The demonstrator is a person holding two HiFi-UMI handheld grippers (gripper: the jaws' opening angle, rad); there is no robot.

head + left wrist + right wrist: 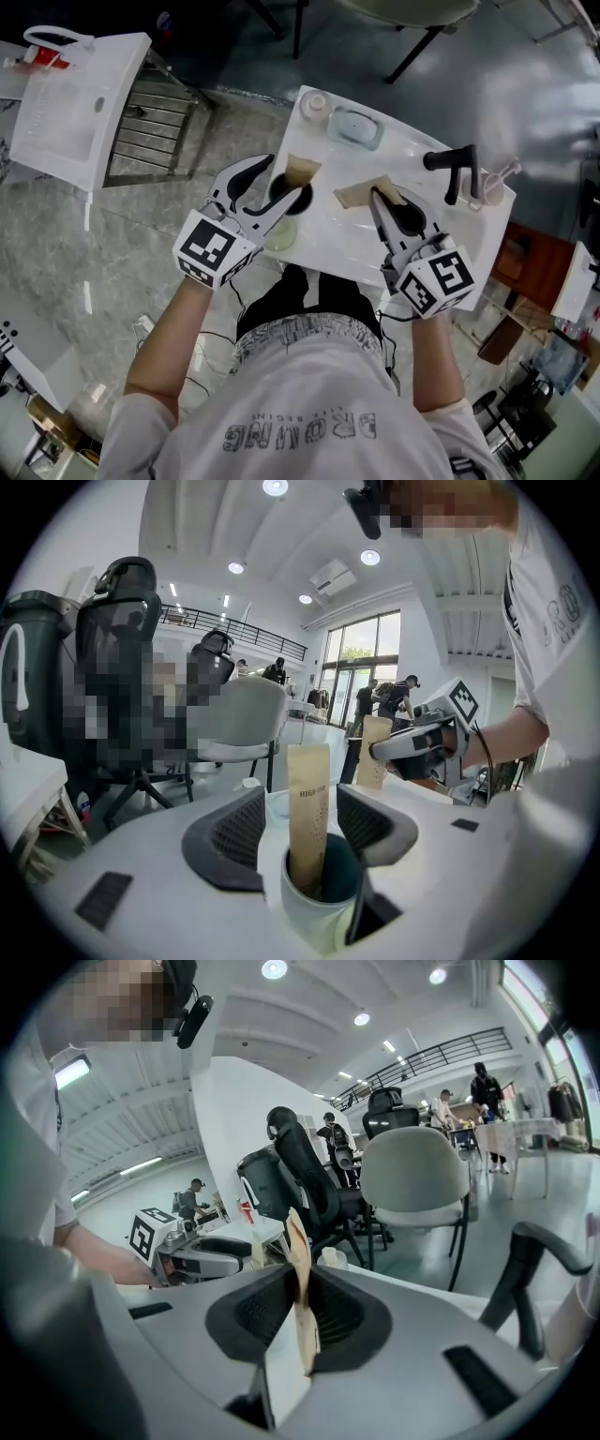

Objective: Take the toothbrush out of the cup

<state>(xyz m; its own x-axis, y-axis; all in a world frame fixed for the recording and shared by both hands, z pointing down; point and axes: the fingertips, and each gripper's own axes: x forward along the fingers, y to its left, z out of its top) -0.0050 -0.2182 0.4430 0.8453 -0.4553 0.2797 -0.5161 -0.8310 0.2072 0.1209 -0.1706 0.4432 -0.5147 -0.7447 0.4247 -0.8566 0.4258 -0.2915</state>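
Note:
A pale cup [281,234] [314,911] with a teal inside sits deep between the jaws of my left gripper [281,178] [300,827], which hug it on both sides. A brown paper toothbrush packet [302,171] [307,808] stands upright in it. To the right, my right gripper [380,199] [300,1312] is shut on a second brown paper packet [361,194] [302,1288], held edge-on above the white basin [337,244]. Each gripper shows in the other's view: the right one [417,747] with its packet, the left one [202,1260].
A black faucet [457,167] stands at the basin's right end. A soap dish [356,127] and a small round pot [314,103] sit at its far edge. A white table [75,103] and a metal rack [155,131] are to the left; office chairs stand beyond.

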